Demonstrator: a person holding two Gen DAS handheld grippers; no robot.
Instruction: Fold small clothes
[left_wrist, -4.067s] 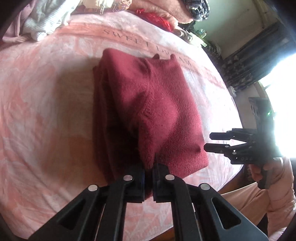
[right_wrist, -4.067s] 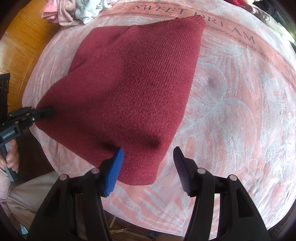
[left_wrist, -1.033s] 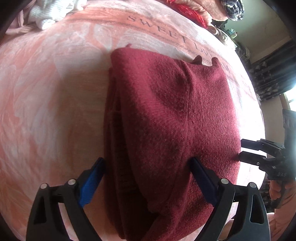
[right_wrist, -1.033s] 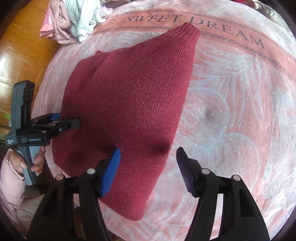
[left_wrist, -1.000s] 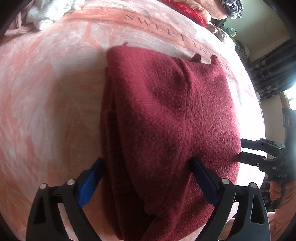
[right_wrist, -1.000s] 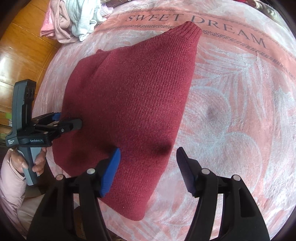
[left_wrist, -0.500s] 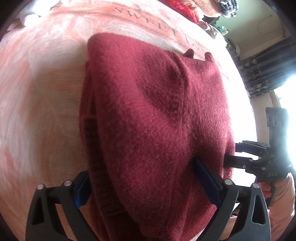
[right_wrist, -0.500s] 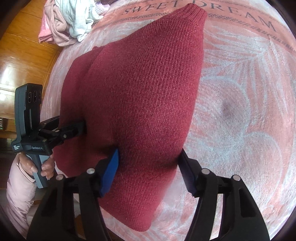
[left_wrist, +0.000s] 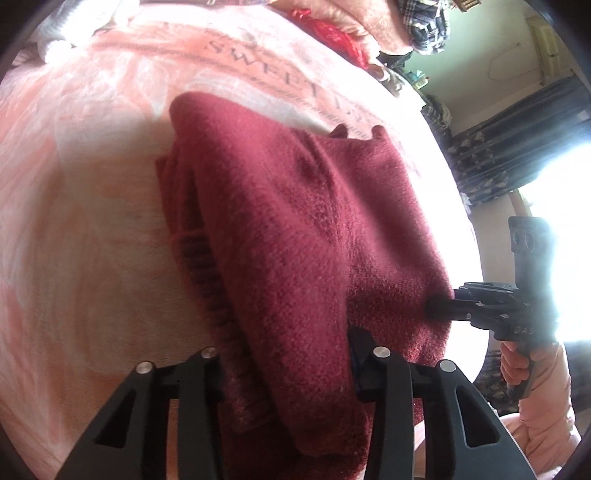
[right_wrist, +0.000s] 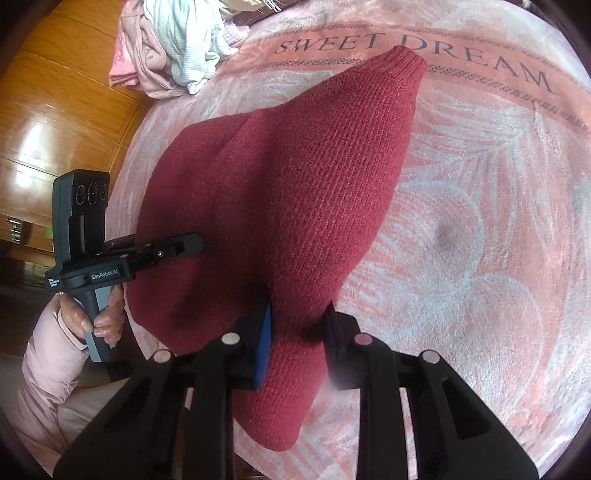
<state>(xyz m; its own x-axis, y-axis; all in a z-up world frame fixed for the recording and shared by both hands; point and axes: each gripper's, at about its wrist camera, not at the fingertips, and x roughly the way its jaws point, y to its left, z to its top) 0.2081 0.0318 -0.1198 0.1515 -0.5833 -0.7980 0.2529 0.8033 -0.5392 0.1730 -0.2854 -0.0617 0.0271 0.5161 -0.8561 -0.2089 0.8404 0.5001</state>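
A dark red knitted sweater (left_wrist: 303, 221) lies folded on a pink "SWEET DREAM" blanket (left_wrist: 92, 184). My left gripper (left_wrist: 286, 354) has its jaws closing on the sweater's near left edge, and the pads squeeze a thick bunch of fabric. My right gripper (right_wrist: 297, 328) has its jaws closing on the near right corner of the sweater (right_wrist: 295, 192), with the knit pinched between the blue pad and the black one. Each view shows the other gripper from the side, biting the sweater's edge: the right gripper (left_wrist: 439, 306) and the left gripper (right_wrist: 192, 245).
A heap of pale clothes (right_wrist: 177, 48) lies at the blanket's far left, beside wooden panelling (right_wrist: 55, 140). More bedding and clothes (left_wrist: 369, 22) are piled at the back. Dark curtains (left_wrist: 517, 147) and a glaring window are at the right. Pink sleeves (right_wrist: 48, 369) hold the grips.
Both grippers' jaws have drawn in from wide apart onto the sweater's near edge. The fabric now bunches up between the pads and its near edge has lifted a little.
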